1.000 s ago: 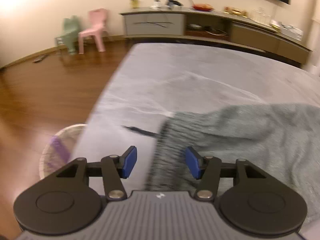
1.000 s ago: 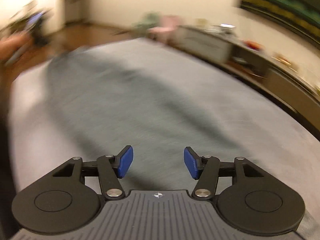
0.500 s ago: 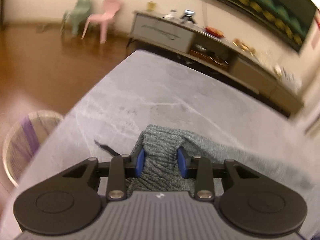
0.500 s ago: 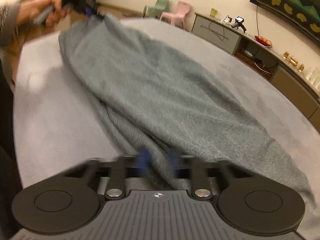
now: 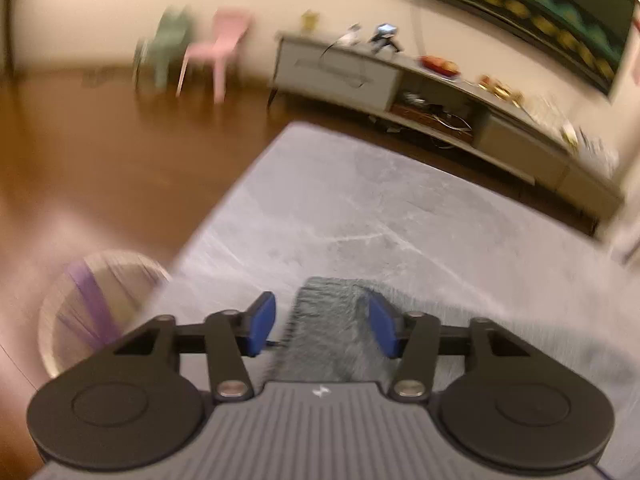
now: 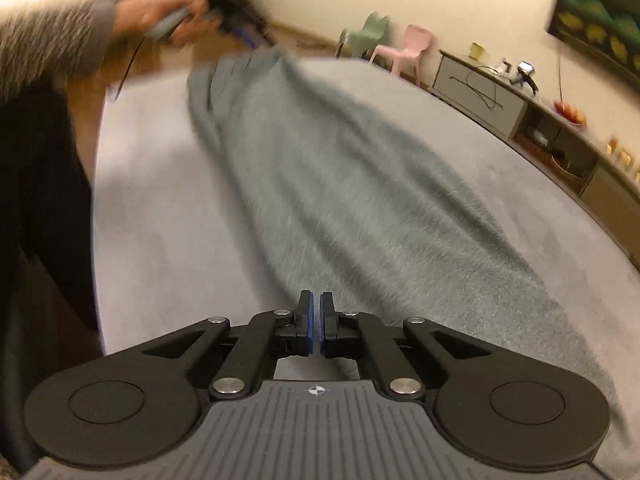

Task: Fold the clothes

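1. Left wrist view. The left tongs (image 5: 322, 322) are seen with the blue pads standing moderately apart, the jaws having just been opening. A strip of grey knitted garment (image 5: 326, 326) lies between the pads; it appears to touch the right pad, while a gap shows at the left pad, so no firm pinch is judged.
2. Same view. The garment end is found directly ahead of the tongs on the grey table (image 5: 360, 208). A round basket (image 5: 92, 312) is noted low to the left of the tongs, on the floor. A long sideboard (image 5: 440, 100) and two small chairs (image 5: 200, 48) are seen far ahead.
3. Right wrist view. The right tongs (image 6: 316, 328) are seen closed to a narrow slit. The garment (image 6: 340, 184) begins right at the tips, so an edge is judged to be pinched, though the cloth inside the slit is hardly seen.
4. Same view. The garment is stretched away from the tips toward the far left, where the other hand (image 6: 168, 16) with its tool is seen, blurred. Each end is placed at a tool, presumably so that the cloth is drawn straight before folding.
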Demonstrator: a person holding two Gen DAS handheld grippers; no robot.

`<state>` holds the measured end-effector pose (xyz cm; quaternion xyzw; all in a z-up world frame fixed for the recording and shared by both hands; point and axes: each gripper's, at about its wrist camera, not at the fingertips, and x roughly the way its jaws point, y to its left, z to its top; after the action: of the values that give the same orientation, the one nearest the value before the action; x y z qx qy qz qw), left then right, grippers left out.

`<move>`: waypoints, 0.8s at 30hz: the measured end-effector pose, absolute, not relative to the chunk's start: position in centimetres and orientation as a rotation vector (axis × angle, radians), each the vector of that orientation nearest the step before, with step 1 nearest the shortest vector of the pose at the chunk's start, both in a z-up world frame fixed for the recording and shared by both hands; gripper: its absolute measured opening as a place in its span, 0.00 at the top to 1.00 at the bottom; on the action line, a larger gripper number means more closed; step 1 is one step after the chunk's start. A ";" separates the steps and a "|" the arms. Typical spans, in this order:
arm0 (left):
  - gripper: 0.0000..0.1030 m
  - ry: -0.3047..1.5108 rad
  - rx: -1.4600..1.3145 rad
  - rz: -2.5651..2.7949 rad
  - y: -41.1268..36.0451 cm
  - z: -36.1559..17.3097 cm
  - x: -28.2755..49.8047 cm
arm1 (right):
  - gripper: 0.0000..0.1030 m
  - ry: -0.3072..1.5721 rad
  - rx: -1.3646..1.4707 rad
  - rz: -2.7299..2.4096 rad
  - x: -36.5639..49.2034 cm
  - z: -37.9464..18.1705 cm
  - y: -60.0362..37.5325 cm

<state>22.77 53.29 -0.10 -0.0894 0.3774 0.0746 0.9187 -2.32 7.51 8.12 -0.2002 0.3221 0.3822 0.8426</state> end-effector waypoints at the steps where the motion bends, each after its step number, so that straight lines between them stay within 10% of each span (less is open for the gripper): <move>1: 0.48 0.770 -0.151 0.116 52.9 0.4 21.4 | 0.93 0.668 -0.404 0.776 -2.0 8.4 7.0; 11: 0.48 1.016 0.048 0.113 52.1 -6.6 20.5 | 0.77 0.813 -0.475 0.661 0.2 4.1 8.3; 19: 0.50 0.806 -0.073 0.013 50.8 -1.2 18.2 | 0.76 0.827 -0.370 0.641 -0.3 6.3 4.1; 24: 0.50 0.930 0.146 -0.053 44.8 -5.6 21.8 | 0.57 0.796 -0.202 0.433 1.6 6.5 0.8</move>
<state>21.84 44.81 -5.56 0.0703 0.4481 -0.0253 0.8909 1.58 0.81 6.52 -0.0976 0.3841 0.2088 0.8941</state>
